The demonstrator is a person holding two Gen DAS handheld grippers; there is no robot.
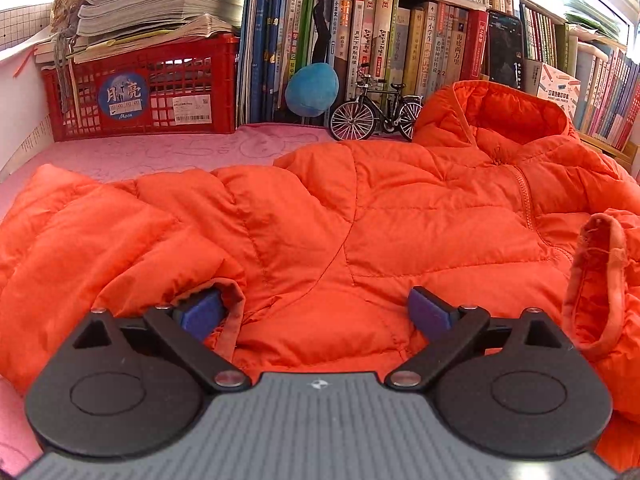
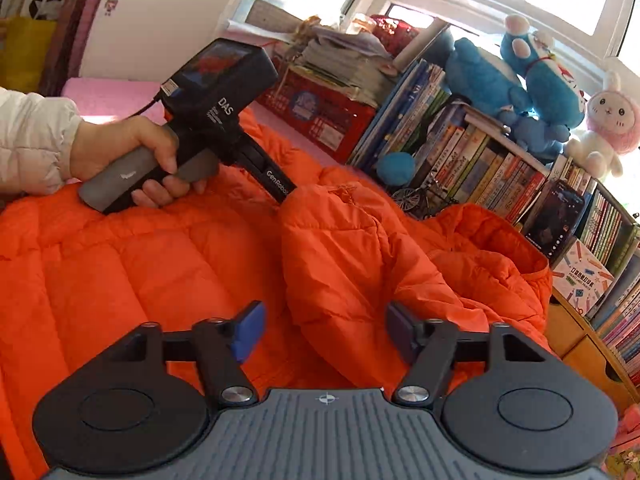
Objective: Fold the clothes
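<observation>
1. Orange jacket (image 1: pixel 360 216) covers the pink bed (image 1: pixel 160 148), hood towards the bookshelf (image 1: pixel 400 48).
2. Left gripper (image 1: pixel 316 312) and right gripper (image 2: pixel 326 332) both gape, holding nothing.
3. Risk: the puffy, slippery sleeve (image 2: pixel 352 264) may spring back unfolded.

The jacket (image 1: pixel 360 216) covers most of the pink bed (image 1: pixel 160 148), leaving a bare strip along the far side. That strip is hemmed by a red crate (image 1: pixel 140 92), a row of books (image 1: pixel 400 52), a blue ball (image 1: pixel 310 90) and a toy bicycle (image 1: pixel 376 114) just beside the raised hood (image 1: pixel 516 120). A sleeve cuff (image 1: pixel 596 280) stands up at the right.
</observation>
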